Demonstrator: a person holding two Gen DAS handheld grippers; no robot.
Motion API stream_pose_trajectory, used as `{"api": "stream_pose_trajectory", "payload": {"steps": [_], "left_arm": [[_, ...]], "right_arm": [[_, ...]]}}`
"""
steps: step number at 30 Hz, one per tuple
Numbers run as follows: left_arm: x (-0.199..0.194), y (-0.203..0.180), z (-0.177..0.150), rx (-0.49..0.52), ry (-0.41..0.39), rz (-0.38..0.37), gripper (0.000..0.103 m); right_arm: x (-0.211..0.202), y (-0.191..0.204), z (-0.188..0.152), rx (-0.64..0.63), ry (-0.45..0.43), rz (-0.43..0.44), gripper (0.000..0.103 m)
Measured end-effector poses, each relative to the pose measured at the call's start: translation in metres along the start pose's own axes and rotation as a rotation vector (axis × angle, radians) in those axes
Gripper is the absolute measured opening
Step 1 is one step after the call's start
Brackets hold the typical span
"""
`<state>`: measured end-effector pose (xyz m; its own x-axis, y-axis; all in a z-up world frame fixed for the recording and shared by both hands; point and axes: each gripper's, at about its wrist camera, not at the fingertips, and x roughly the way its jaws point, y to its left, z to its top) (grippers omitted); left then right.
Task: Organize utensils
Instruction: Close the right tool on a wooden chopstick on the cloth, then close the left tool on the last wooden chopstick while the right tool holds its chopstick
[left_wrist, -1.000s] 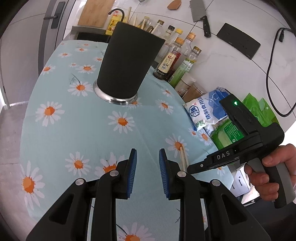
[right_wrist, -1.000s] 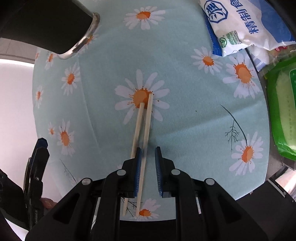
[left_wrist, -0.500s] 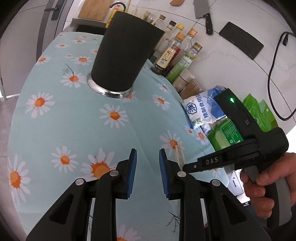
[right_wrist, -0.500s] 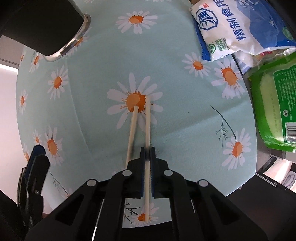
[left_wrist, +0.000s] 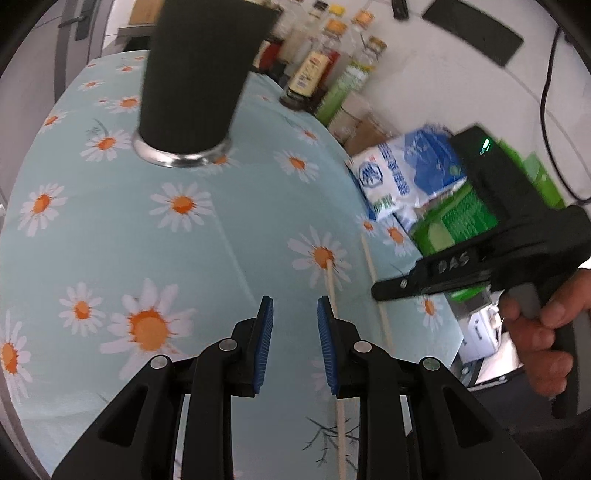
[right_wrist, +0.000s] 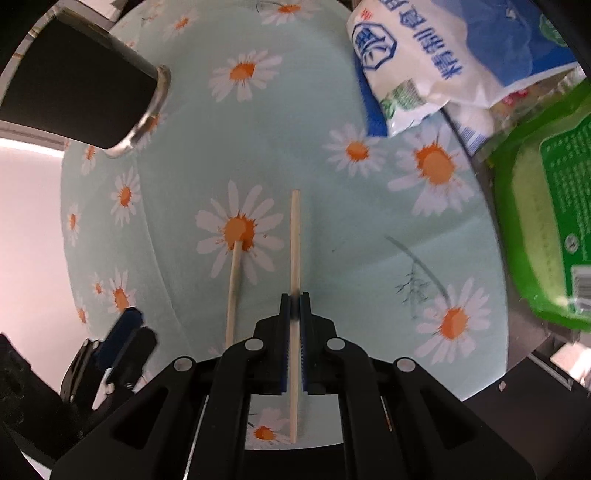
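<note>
Item 1, right tool: my jaws have just closed and now pinch 1 wooden chopstick at about mid-length. The stick runs straight ahead between the pads and sticks out behind them too.

Item 2, second chopstick: lying flat on the bench, just left of my right tool and apart from the held stick, its far tip on an orange daisy centre. In the left wrist view this same stick passes just outside and under the right-hand pad of my left tool.

Item 3, left tool: jaws partly open, nothing between the blue pads, held over the daisy-print cloth.

Item 4, black utensil holder: upright on a shiny metal base, well ahead of my left tool and slightly to its left; ahead-left of the right tool.

Item 5, clutter right of both tools: a white-and-blue bag and a green packet at the cloth's edge. Sauce bottles stand beyond the holder.

Item 6, a hand grips the right tool's handle.
</note>
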<state>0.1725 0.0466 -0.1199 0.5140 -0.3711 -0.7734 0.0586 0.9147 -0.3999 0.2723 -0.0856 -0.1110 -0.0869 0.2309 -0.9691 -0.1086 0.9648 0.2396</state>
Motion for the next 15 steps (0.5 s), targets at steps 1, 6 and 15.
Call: {"api": "stream_pose_trajectory", "payload": {"steps": [1,6,15], "left_arm": [[0.004,-0.006,0.0,0.011,0.017,0.014,0.024],[0.02,-0.031,-0.004,0.035,0.13,0.041,0.024],[0.044,-0.059,-0.006,0.074,0.304,0.199,0.024]], "right_arm": [[-0.001,-0.004,0.003,-0.015,0.003,0.02,0.005],[-0.005,-0.016,0.01,-0.064,-0.008,0.082,0.005],[-0.03,-0.05,0.002,-0.201,-0.051,0.211,0.005]]}}
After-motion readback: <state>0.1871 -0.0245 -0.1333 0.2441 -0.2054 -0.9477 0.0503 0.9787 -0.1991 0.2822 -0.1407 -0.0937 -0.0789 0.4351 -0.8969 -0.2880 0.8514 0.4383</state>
